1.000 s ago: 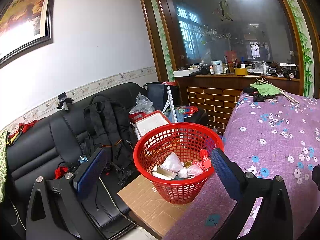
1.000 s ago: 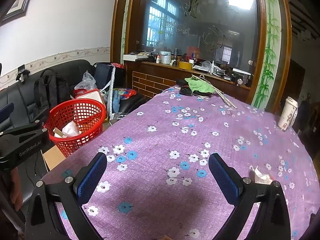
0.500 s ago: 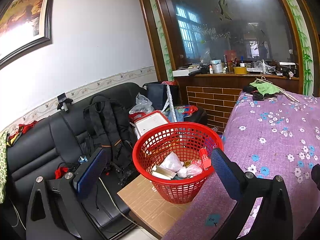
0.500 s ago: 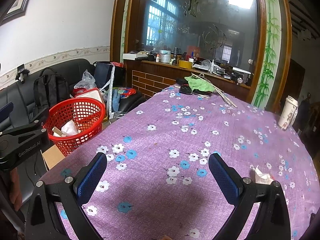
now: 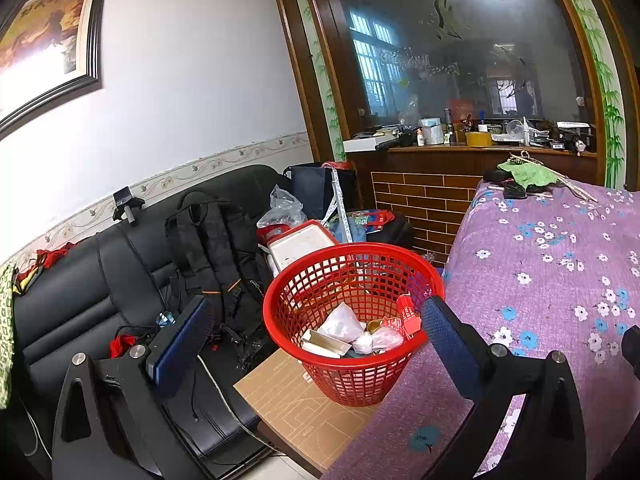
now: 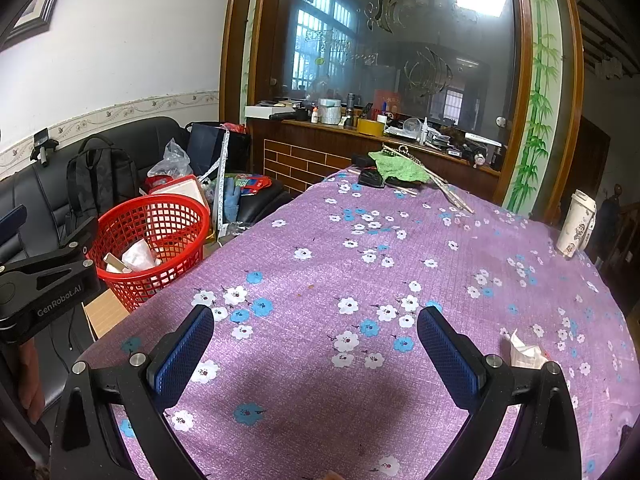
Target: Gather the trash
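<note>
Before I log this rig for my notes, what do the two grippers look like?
Both look alike: the right gripper and the left gripper have black angular frames with triangular cut-outs and silver bolts, and two fingers each faced with blue textured pads. The left gripper's body, seen from the right camera, bears white "GenRobot.AI" lettering. No cables or sleeves show.

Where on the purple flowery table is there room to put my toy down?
The middle of the purple tablecloth is bare, from the right gripper up toward the green cloth. The far end is crowded with that cloth and sticks. A crumpled wrapper lies near the right side, a paper cup at the right edge.
</note>
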Tool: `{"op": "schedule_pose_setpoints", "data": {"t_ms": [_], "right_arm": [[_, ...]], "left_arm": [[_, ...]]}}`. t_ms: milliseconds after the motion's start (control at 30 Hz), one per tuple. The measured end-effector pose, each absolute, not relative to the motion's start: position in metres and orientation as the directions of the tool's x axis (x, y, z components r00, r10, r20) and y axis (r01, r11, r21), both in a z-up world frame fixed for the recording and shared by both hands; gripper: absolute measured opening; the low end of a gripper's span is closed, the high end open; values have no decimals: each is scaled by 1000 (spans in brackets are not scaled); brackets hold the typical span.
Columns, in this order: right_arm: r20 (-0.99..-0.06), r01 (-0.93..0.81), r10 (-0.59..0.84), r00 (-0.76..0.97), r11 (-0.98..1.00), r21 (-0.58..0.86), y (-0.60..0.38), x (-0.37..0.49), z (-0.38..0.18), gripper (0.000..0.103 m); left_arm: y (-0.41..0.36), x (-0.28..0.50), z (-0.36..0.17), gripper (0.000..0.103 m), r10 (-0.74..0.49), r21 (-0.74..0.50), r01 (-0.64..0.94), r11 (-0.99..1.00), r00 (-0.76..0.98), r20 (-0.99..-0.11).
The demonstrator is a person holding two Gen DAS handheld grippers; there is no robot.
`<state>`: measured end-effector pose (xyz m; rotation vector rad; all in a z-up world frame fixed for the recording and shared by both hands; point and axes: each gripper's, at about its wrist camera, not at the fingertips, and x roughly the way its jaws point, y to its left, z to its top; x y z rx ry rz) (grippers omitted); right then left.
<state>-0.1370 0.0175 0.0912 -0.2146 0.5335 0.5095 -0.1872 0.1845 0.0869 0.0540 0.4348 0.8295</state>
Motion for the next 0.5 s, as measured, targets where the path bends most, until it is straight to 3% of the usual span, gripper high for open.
{"op": "schedule_pose_setpoints", "data": {"t_ms": [333,500], "right_arm": [[-538,-497,399,743,867,-44,9,-132,88,103],[-585,-390,296,755,920,-36,-29,-115,77,103]], "left_arm": [[171,-177,86,103,709,255,-667,700,606,-361],[139,-143,83,103,538,262,-473,841,680,-499]]}}
